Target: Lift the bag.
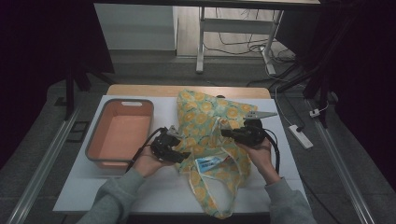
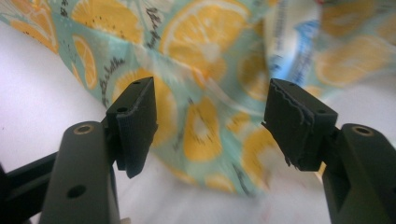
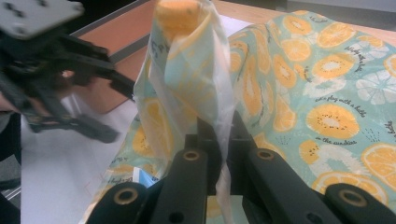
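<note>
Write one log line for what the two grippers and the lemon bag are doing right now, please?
left gripper: jaws open, at bag edge | right gripper: shut on lemon-print bag, fabric lifted | orange basin: left of bag

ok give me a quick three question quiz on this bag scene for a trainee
1. True or false: the left gripper has its fingers closed on the citrus-print bag.
2. Which gripper pinches a fold of the bag's fabric? A) left B) right C) neither
3. Fill in: the orange bin sits on the white table on the bag's ____ side in the high view.

Key:
1. False; its fingers stand apart, with the bag beyond them.
2. B; the right gripper is shut on a raised fold.
3. Left.
</note>
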`<state>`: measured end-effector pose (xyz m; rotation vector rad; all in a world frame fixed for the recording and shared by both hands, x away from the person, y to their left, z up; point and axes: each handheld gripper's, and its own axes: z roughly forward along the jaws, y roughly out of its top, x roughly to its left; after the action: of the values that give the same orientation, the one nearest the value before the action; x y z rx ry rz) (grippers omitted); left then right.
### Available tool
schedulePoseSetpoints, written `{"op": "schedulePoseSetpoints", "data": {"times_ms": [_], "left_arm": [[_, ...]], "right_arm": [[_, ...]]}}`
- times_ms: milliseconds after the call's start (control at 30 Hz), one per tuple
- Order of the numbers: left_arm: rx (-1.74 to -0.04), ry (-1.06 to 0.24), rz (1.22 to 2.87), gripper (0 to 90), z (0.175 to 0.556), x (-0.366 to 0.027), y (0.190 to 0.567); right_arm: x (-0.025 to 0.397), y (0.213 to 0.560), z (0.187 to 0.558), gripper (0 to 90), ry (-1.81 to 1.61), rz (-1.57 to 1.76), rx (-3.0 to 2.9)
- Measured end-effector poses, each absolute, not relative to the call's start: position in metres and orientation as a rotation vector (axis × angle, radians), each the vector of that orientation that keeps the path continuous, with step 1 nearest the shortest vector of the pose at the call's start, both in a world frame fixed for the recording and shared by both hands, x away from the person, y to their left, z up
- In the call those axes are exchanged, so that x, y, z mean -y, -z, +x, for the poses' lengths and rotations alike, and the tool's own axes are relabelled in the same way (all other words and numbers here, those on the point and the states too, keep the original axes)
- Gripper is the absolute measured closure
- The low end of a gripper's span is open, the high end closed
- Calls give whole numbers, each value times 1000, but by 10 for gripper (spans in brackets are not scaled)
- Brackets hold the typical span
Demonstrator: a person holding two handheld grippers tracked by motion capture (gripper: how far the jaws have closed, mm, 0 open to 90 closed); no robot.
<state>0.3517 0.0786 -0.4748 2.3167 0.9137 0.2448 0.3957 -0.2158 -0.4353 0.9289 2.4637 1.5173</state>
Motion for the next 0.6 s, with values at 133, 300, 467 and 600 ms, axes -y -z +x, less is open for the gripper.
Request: {"op": "schedulePoseSetpoints", "data": {"times_ms": [133, 300, 467, 600], "left_arm": [[-963, -291, 2356, 363, 364, -70, 482], [-1004, -252, 2367, 547, 374, -69, 489], [-967, -178, 2411, 875, 371, -69, 490], [-893, -92, 2370, 887, 358, -80, 477]], "right_arm": [[216, 437, 395, 882, -1515, 923, -2472], [218, 439, 396, 882, -1503, 935, -2478], [218, 443, 397, 879, -1483, 941, -2493], [220, 450, 400, 871, -1469, 965, -2497]]}}
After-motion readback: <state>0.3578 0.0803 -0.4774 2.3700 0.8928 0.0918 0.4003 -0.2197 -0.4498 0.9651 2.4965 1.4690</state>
